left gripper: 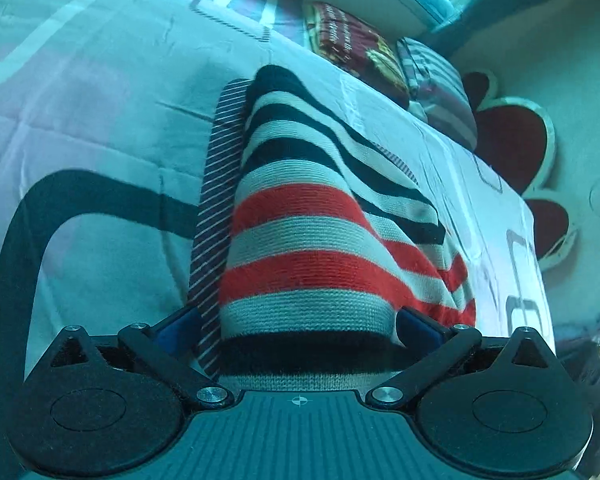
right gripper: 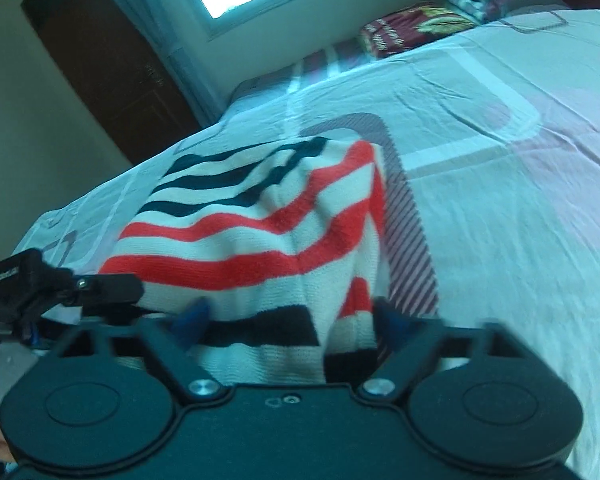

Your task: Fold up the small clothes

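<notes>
A small knit sweater with red, white and dark navy stripes lies on the bed and is lifted at its near edge. It also shows in the right wrist view. A thin-striped purple garment lies under it along its left side; in the right wrist view it lies along the sweater's right side. The sweater's edge drapes over my left gripper and hides its fingertips. The same holds for my right gripper, with the cloth bunched between its blue pads. The left gripper touches the sweater's left corner in the right wrist view.
The bed sheet is pale pink with grey loop patterns. Folded clothes and a striped folded pile sit at the far edge, also in the right wrist view. A red heart-shaped rug lies beside the bed. A dark wooden door stands beyond the bed.
</notes>
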{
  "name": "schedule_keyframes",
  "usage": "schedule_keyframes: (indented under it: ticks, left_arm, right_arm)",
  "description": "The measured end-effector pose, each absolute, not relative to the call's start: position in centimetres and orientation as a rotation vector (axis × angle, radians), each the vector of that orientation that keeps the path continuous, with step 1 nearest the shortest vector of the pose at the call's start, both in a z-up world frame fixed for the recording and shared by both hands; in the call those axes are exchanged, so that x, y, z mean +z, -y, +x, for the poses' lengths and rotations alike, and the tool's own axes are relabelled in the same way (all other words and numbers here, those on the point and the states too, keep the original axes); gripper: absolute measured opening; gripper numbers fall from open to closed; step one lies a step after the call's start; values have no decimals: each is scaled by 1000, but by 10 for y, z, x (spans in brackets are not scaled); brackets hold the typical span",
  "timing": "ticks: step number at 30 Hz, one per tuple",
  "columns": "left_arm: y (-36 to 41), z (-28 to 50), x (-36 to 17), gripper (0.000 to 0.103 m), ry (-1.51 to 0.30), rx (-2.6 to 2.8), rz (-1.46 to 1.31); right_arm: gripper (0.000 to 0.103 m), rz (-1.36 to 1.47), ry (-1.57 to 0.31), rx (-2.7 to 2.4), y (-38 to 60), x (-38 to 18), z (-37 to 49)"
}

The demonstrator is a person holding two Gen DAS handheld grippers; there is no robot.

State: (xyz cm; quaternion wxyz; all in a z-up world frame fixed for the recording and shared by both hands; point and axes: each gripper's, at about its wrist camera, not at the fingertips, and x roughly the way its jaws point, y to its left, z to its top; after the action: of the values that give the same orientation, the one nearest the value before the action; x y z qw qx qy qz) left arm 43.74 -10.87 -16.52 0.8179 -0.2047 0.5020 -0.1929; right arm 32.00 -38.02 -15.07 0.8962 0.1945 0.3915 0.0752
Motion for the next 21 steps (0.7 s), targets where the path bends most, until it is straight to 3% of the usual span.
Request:
schedule_keyframes:
  ticks: [1, 5, 8, 12, 13, 15, 16, 20, 21]
  left_arm:
    - [111, 437, -165, 80, -1063, -433, -415]
    - [107, 435, -167, 78, -1051, -450, -444]
    - [109, 436, -169, 77, -1053, -460, -450]
    - [121, 436, -166, 72, -1036, -459, -364]
    - [122, 434, -164, 70, -1028, -460, -342]
    - [121, 431, -158, 62, -1019, -464, -334]
    - [121, 429, -155, 61, -1012, -465, -327]
    - [129, 422, -144, 58, -966, -478, -245]
    - [131, 423, -144, 58, -968, -476, -237]
  right_arm:
    - [70, 398, -815, 158, 380, -151, 321]
    - [65, 444, -799, 165, 387, -152, 320]
    - [71, 461, -791, 164, 386, -160, 323]
    - [70, 425, -794, 141, 375, -158, 329]
    - [69, 426, -797, 137, 374, -157, 328]
    - [42, 440, -783, 141, 376, -151, 323]
    - [38, 446, -775, 149, 378, -148, 320]
    - [36, 414, -780, 140, 375, -146, 319]
    - [42, 413, -794, 131, 376, -150, 321]
